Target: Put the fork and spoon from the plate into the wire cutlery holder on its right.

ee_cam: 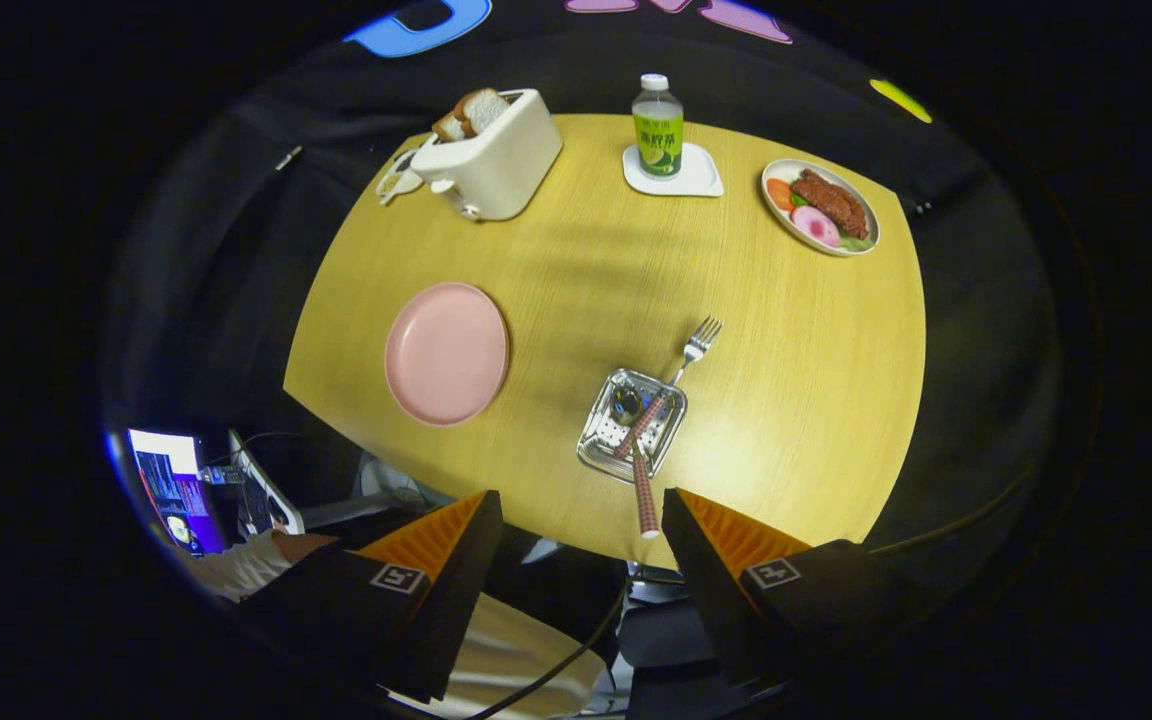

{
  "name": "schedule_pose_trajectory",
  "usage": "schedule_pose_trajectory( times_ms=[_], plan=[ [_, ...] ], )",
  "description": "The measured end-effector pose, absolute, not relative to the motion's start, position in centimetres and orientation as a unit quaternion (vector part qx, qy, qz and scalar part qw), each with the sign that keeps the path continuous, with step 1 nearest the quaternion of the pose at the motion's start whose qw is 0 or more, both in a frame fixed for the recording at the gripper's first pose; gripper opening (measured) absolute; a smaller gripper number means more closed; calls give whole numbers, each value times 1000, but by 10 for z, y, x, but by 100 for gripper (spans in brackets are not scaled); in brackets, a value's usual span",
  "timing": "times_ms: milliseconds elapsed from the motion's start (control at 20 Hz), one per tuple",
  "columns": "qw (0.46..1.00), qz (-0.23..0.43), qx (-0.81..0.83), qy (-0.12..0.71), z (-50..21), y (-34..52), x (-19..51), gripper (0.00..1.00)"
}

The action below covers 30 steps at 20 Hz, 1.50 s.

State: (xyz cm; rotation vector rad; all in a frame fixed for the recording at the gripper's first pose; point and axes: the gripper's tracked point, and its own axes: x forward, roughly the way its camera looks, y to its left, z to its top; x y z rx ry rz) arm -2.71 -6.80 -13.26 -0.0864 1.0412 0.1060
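I'm high above the round yellow wooden table (pixel 786 400); gripper (pixel 581 530) spread wide, nothing between its fingers (pixel 456 545); the table's near edge sits in the gap. Just ahead of the fingers: silver perforated metal cutlery holder (pixel 604 432), to the right of the empty round pink plate (pixel 446 352). Silver fork (pixel 698 345) leans out over the holder's far right corner, tines up; spoon with a red patterned handle (pixel 644 495) lies across the holder, bowl inside, handle sticking out over the near rim toward me. Far side: white toaster with bread slices (pixel 491 150) at left, green-labelled bottle (pixel 657 125) on a white coaster (pixel 701 180) in the middle, white plate of food (pixel 820 206) at right. Near left, off the table: a sleeve (pixel 241 565) beside a lit screen (pixel 171 485).
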Motion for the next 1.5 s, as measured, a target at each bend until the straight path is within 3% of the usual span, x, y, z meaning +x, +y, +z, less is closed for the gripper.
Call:
schedule_pose_trajectory(
  times_ms=[250,600,1150,1500],
  plan=[
    [941,58,-4,333,-90,-18,-9,100],
    [989,41,1,145,-33,38,-2,99],
    [992,-16,6,-126,93,60,-36,99],
    [982,-77,3,-172,93,50,-51,98]
  ],
)
